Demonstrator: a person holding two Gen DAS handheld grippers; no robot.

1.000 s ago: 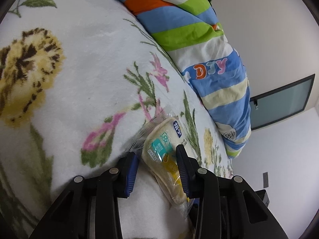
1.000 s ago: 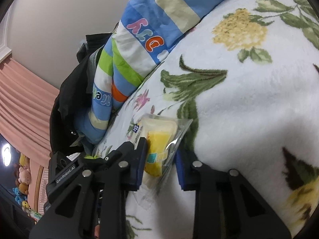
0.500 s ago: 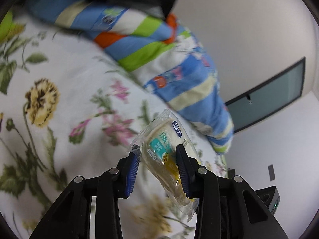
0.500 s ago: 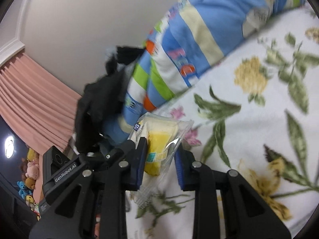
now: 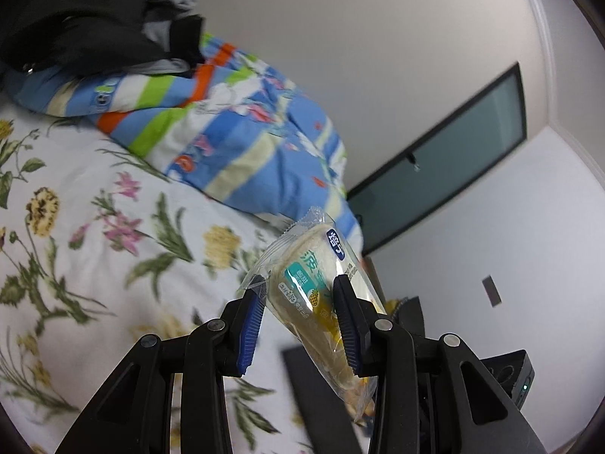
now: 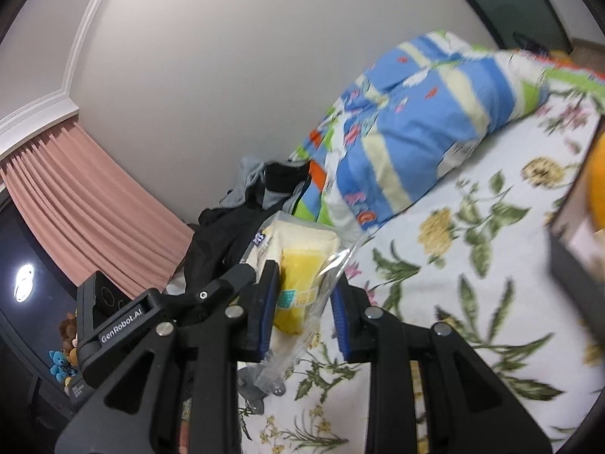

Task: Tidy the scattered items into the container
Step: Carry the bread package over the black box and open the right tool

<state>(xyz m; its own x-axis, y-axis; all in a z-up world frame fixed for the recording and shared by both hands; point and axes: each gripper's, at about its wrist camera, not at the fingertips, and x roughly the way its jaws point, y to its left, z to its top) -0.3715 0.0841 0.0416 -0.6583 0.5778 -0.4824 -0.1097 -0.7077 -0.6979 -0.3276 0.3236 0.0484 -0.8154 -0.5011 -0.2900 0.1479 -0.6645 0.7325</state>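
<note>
Above the floral bedspread (image 5: 87, 249), your left gripper (image 5: 298, 302) clamps a clear-wrapped cream sandwich cake (image 5: 317, 287). Your right gripper (image 6: 302, 302) grips a second clear-wrapped yellow-filled sandwich cake (image 6: 298, 265), both packets clear of the bed.

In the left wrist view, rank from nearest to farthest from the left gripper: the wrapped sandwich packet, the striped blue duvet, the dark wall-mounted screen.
1. Clear-wrapped sandwich packet: clamped in the left gripper.
2. Striped blue, green and orange duvet: bunched beyond the floral bedspread, upper left.
3. Dark wall-mounted screen: on the far wall, right.
</note>
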